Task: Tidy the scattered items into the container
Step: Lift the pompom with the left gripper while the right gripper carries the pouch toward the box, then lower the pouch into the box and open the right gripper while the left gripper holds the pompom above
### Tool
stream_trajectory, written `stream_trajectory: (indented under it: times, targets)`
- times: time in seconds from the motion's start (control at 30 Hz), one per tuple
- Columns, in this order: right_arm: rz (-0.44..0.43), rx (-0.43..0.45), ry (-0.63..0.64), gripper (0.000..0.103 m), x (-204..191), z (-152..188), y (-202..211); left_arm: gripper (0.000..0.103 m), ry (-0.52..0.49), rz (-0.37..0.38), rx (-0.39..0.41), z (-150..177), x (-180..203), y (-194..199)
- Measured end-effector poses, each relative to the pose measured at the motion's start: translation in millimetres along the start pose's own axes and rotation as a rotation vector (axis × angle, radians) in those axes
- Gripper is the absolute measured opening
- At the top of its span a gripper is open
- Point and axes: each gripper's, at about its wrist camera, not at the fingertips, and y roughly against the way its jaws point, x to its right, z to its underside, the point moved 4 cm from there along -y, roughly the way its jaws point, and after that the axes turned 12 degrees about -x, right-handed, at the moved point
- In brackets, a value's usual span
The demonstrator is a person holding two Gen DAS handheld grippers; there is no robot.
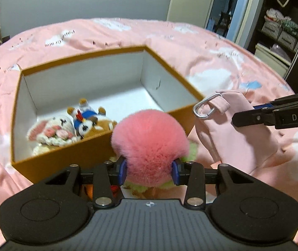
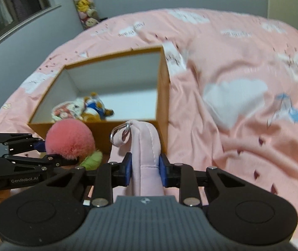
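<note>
- the left tool (image 1: 149, 172) is clamped on a fluffy pink pompom toy with a green fringe (image 1: 150, 140), its blue pads (image 1: 122, 171) sunk into the fur low on the ball. it is held just in front of the near wall of the orange cardboard box with a white inside (image 1: 82, 156).
- the fur is soft and compressible, so the pompom toy could slip out and drop onto the pink cloud-print bed cover (image 1: 211, 48) short of the box.
- the right tool (image 2: 145, 171) pinches a pale pink fabric pouch with a metal clip (image 2: 147, 146), which stands tall and floppy, near the box's front right corner.
- the pouch's clip could snag the rim, or the two tools could crowd each other, since they are side by side.
- small plush toys (image 1: 69, 127) already lie in the near left corner of the box.
</note>
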Motion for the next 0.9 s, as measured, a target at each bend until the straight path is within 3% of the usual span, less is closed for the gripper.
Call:
stream_trajectory:
  times: [0.27, 0.5, 0.73, 0.9]
  targets:
    - [-0.049, 0.086, 0.063, 0.029, -21, -32, 33, 0.046, 0.022, 0.02, 0.072, -13, -11, 34]
    - [-0.028, 0.17, 0.146, 0.029, -39, -75, 43, 0.046, 0.01, -0.057, 0.134, -36, -38, 64]
    - [-0.007, 0.169, 0.176, 0.029, -44, -119, 13, 0.046, -0.014, -0.169, 0.125, -61, -68, 68]
    - [0.015, 0.077, 0.209, 0.029, -48, -133, -34, 0.046, -0.015, -0.203, 0.067, -74, -89, 49]
